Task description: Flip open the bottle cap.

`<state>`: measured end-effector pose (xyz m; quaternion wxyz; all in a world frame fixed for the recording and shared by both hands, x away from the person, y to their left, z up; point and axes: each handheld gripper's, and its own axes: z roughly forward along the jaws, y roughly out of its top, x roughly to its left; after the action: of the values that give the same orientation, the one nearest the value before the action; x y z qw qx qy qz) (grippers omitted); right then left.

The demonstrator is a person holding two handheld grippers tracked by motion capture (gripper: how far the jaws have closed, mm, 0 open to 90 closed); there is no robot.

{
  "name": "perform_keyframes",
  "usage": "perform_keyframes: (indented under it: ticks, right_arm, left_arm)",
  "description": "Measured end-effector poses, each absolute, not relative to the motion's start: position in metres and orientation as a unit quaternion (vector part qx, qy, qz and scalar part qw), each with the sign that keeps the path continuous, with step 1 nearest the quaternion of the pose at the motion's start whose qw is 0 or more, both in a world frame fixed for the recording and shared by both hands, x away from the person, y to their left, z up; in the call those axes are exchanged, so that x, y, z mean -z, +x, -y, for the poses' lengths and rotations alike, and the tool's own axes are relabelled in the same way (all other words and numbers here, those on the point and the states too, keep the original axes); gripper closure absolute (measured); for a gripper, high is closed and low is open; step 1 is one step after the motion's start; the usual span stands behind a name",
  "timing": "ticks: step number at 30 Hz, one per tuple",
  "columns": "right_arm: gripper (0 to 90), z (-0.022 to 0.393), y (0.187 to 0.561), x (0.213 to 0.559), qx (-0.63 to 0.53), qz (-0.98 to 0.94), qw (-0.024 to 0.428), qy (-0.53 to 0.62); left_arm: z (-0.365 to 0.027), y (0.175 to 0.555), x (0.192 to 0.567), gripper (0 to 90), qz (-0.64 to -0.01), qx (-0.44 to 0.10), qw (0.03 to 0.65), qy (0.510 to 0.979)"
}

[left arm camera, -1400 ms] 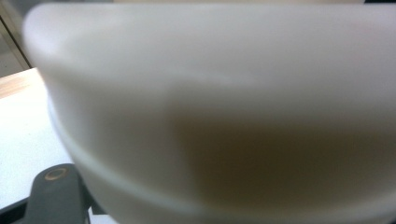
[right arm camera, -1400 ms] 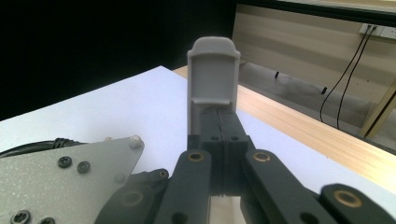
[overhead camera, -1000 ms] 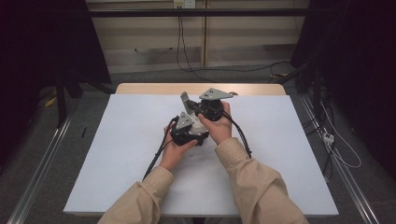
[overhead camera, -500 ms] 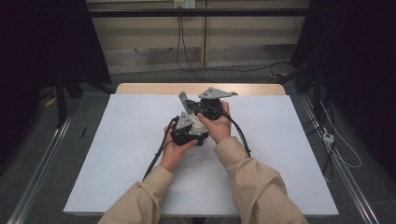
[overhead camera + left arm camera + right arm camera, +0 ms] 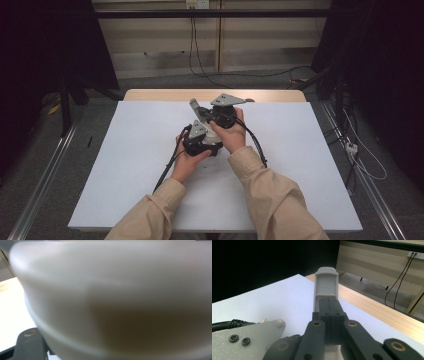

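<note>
1. I judge this to be a holding step with nothing picked up: both tongs are bunched together over the middle of the white-topped bench (image 5: 300,165), and no loose item lies near them on it
2. The right tongs (image 5: 326,285) are closed on nothing; in the right gripper view their black jaws meet flat, with the light grey plastic tips pressed together above bare bench
3. The left tongs (image 5: 205,132) read as closed too, with no object that I can make out between them
4. Right in front of the left tongs sits a pale, rounded, blurred surface (image 5: 120,290), very close to them; I cannot tell what it is, though I suspect part of the right tongs
5. Pose: the left hand (image 5: 187,162) holds its tool low and nearer me, aimed away from me and just beneath the right tool. The right hand (image 5: 234,135) carries its tool just beyond, tips aimed across toward the far-left corner. The beige sleeves angle inward
6. Next, in my judgement, I would draw the two tools apart and open the jaws before reaching for anything
</note>
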<state>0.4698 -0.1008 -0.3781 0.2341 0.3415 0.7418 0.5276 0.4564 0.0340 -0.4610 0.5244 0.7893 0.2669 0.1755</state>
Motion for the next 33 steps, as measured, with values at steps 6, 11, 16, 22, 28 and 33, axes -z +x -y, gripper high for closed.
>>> perform_keyframes:
  ticks: [6,11,16,22,28,33]
  right_arm:
    - [90.0,0.1011,0.4709,0.379,-0.53,-0.741,0.23,0.343]
    - [90.0,0.1002,0.4722,0.3806,-0.529,-0.741,0.229,0.343]
    - [90.0,0.0999,0.4731,0.3817,-0.529,-0.741,0.227,0.345]
    - [90.0,0.0989,0.4743,0.3833,-0.527,-0.743,0.226,0.345]
    - [90.0,0.0982,0.4751,0.3847,-0.525,-0.745,0.225,0.345]
    - [90.0,0.098,0.4759,0.3851,-0.523,-0.746,0.222,0.348]
  left_arm:
    - [-0.034,0.4565,0.461,18.7,-0.267,-0.176,0.524,0.789]
    - [-0.0339,0.4565,0.461,18.7,-0.267,-0.176,0.524,0.79]
    - [-0.034,0.4566,0.461,18.7,-0.267,-0.176,0.524,0.79]
    - [-0.034,0.4567,0.461,18.7,-0.267,-0.176,0.523,0.79]
    - [-0.0338,0.4565,0.461,18.7,-0.268,-0.177,0.523,0.79]
    - [-0.0337,0.4564,0.461,18.7,-0.267,-0.178,0.523,0.79]
